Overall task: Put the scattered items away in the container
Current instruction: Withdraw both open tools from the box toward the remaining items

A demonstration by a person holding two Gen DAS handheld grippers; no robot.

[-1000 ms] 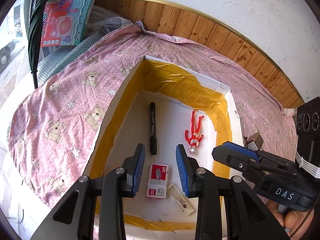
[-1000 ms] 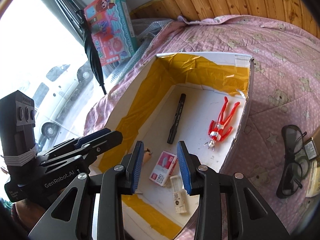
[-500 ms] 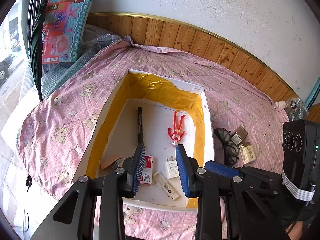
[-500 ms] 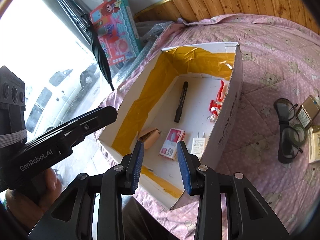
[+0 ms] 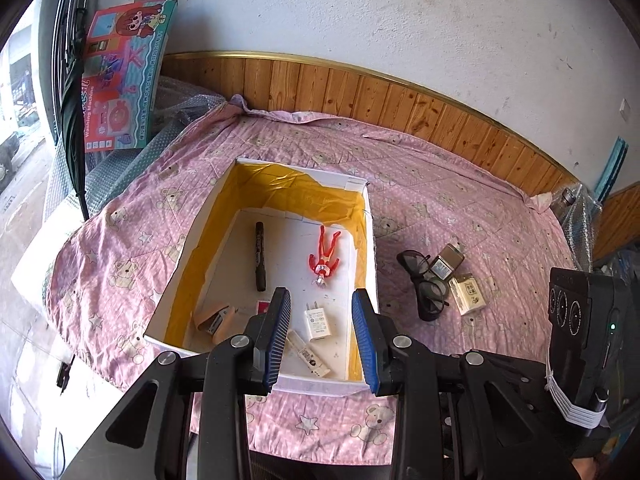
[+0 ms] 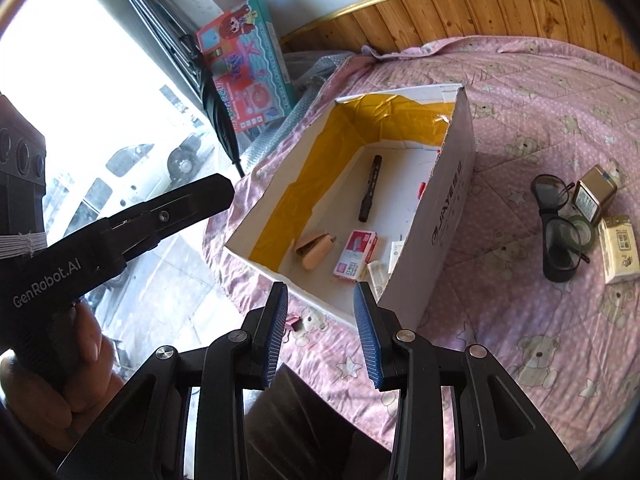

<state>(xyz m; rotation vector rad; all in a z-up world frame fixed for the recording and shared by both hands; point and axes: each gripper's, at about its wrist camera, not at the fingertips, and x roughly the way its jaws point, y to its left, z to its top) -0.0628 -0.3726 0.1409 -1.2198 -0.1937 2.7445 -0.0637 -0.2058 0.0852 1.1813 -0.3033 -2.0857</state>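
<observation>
Three items lie outside the box [image 6: 436, 216] on the bed [image 6: 520, 320]: glasses [image 6: 560, 236], a tin [image 6: 592, 196], a small carton [image 6: 620, 248]. The glasses look light, fragile and slippery; grip the bridge. Both the left gripper [image 5: 320, 336] and right gripper [image 6: 320, 332] have wide, empty jaws.

A white cardboard box [image 5: 370, 236], open-topped and lined with yellow tape, is set on the pink bed cover. Inside it are laid a black marker [image 5: 260, 256], a red figure [image 5: 325, 253] lying flat beside the right wall, a white charger [image 5: 317, 323], a tan stapler [image 5: 214, 319] near the left wall, a red-and-white staple box [image 6: 356, 255] and a small white oblong pack [image 5: 313, 355]. Outside the box, to its right on the cover, black glasses [image 5: 424, 285] are left touching a small tin [image 5: 445, 264] and a pale packet [image 5: 467, 294].
</observation>
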